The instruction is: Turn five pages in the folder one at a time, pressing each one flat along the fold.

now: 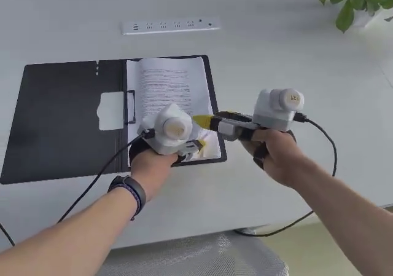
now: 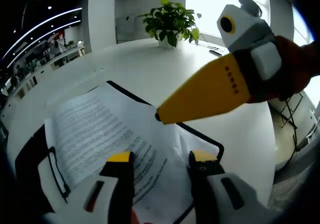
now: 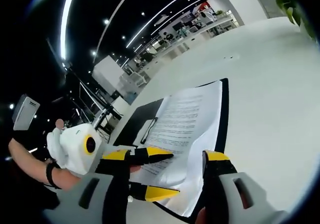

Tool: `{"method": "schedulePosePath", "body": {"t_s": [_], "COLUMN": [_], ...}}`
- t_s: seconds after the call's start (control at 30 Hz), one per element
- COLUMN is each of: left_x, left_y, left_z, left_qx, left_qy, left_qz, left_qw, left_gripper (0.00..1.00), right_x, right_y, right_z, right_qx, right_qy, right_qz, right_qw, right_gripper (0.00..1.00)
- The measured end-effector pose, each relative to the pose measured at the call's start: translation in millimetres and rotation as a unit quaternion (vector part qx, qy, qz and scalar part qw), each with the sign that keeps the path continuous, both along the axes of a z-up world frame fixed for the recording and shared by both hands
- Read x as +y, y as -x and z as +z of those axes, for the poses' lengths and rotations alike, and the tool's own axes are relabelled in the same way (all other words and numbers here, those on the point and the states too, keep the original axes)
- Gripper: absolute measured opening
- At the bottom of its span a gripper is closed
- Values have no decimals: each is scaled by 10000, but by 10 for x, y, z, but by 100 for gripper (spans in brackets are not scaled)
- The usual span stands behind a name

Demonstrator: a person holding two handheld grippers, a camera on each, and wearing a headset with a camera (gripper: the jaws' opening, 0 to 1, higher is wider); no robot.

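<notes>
My left gripper (image 2: pixel 161 158) has its 2 yellow-tipped jaws parted, with printed paper showing in the gap between them. Nothing is pinched, and I cannot tell whether either tip touches the sheet. It sits low over the lower right corner of the pages (image 1: pixel 169 85).

My right gripper (image 3: pixel 166 156) is spread wide as well and holds nothing. In the left gripper view its yellow jaws come in from the right looking like 1 wedge. The tip is over the right margin of the top sheet, near the black edge beneath it. In the head view it points leftward at the left gripper, and the 2 tools are close together.

The folder (image 1: pixel 61 122) lies open and flat on the white table (image 1: pixel 276 48), directly in front of me. Its left half is bare black cover with a pale patch (image 1: pixel 112 110). The printed pages lie on the right half, held along their left edge by a black clip (image 1: pixel 131 107). In the right gripper view the sheet edges look slightly fanned along the right side.

Beyond the folder a white power strip (image 1: pixel 171 26) lies on the table, well apart from it. A green plant (image 1: pixel 356 2) stands at the far right. A black cable (image 1: pixel 328 159) runs from the right gripper past the table's near edge. A dark wristband (image 1: pixel 130 190) circles my left wrist.
</notes>
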State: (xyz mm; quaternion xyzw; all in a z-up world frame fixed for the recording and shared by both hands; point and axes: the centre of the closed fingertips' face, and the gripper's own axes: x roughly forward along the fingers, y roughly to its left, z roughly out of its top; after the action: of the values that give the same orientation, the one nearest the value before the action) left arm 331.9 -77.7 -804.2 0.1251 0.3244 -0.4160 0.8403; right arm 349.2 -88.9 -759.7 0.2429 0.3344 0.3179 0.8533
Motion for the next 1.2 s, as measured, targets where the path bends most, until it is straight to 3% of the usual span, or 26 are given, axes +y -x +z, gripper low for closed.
{"method": "schedulePosePath", "body": {"t_s": [0.27, 0.4, 0.7, 0.8, 1.0, 1.2], "left_x": [1, 3, -1, -5, -12, 9], "left_y": [-1, -3, -6, 2, 55, 83], "left_z": [-2, -4, 0, 19, 97, 228], "left_qx": [11, 15, 48, 90, 201, 150], "left_qy": [1, 4, 3, 27, 156, 268], "left_qz": [-23, -28, -46, -51, -97, -110], "left_qw": [10000, 10000, 10000, 9999, 9996, 9995], "left_gripper": [44, 44, 44, 45, 54, 59], "right_x": [65, 50, -54, -61, -36, -28], "right_y": [-13, -19, -48, -42, -45, -56], "right_z": [-132, -148, -175, -146, -103, -61], "right_qx": [131, 133, 207, 235, 234, 245], "right_qy": [-152, -172, -264, -431, -516, -523], "right_qz": [-87, -224, -547, -641, -653, -649], "right_qw": [9998, 9995, 9979, 9967, 9963, 9962], "right_gripper": [40, 26, 4, 3, 1, 0]}}
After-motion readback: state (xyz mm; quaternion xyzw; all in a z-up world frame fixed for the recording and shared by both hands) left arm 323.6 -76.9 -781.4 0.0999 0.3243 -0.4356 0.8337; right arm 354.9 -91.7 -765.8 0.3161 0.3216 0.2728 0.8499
